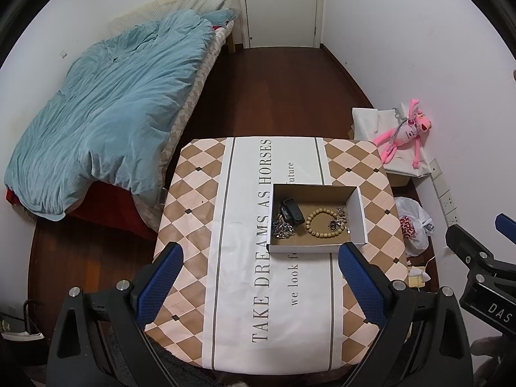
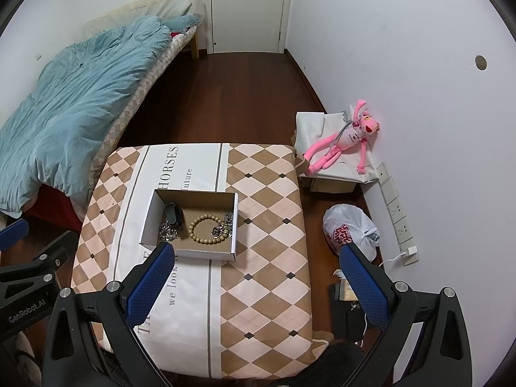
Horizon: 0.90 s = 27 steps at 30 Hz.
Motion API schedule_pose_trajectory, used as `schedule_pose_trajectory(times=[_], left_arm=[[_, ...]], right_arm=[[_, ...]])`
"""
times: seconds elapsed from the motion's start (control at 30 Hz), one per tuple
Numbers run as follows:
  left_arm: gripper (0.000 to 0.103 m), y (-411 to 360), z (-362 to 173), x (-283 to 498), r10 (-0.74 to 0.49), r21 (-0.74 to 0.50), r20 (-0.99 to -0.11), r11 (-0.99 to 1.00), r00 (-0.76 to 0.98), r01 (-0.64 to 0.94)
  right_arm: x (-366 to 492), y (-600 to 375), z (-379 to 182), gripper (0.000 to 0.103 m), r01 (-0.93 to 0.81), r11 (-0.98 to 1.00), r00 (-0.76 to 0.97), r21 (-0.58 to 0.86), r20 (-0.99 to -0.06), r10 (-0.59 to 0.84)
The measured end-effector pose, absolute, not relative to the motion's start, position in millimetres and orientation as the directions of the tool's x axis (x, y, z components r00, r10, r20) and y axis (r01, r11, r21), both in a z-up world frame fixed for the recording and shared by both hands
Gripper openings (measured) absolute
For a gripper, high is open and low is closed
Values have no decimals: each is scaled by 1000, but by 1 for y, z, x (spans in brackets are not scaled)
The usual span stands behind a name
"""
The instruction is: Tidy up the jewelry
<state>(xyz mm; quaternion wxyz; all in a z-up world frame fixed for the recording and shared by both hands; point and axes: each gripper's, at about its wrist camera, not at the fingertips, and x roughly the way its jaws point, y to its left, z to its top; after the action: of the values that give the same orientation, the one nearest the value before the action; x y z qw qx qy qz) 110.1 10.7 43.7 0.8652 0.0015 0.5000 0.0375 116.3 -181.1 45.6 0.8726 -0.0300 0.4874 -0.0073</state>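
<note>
The jewelry sits together in 1 shallow open cardboard box [image 1: 317,217] on the cloth-covered surface [image 1: 245,258], in the half away from the person. Inside the box, from left to right in the left wrist view, lie a tangle of silver chain [image 1: 283,229], a small dark clip-like item [image 1: 292,213] just behind it, a ring of tan wooden beads [image 1: 319,222] in the middle, and a darker metal piece [image 1: 338,221] against the right wall.

The left hand-held gripper [image 1: 259,282] is spread wide with nothing between its 2 blue pads, and it hovers above the near part of the surface. The box lies ahead of it and a little to its right, its near wall roughly level with the fingertips. The right hand-held gripper [image 2: 258,279] is also spread wide and empty. From it the box lies ahead and to the left, with the left fingertip just over the box's near left corner.

The box's long axis runs left to right across both views, so the pieces line up side by side. By my judgement the chain and dark item fall nearer the left hand-held gripper's line, the beads and metal piece nearer the right's, and either one needs only a short forward, downward reach.
</note>
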Motion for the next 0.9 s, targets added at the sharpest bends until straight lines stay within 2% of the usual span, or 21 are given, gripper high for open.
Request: schedule_pose_trajectory(times=[0.9], left_arm=[[98,13,41,112,67,41,-865,997,498,-63]], right_arm=[[120,-178,35,103,-14,999,510,-49,-860,-35]])
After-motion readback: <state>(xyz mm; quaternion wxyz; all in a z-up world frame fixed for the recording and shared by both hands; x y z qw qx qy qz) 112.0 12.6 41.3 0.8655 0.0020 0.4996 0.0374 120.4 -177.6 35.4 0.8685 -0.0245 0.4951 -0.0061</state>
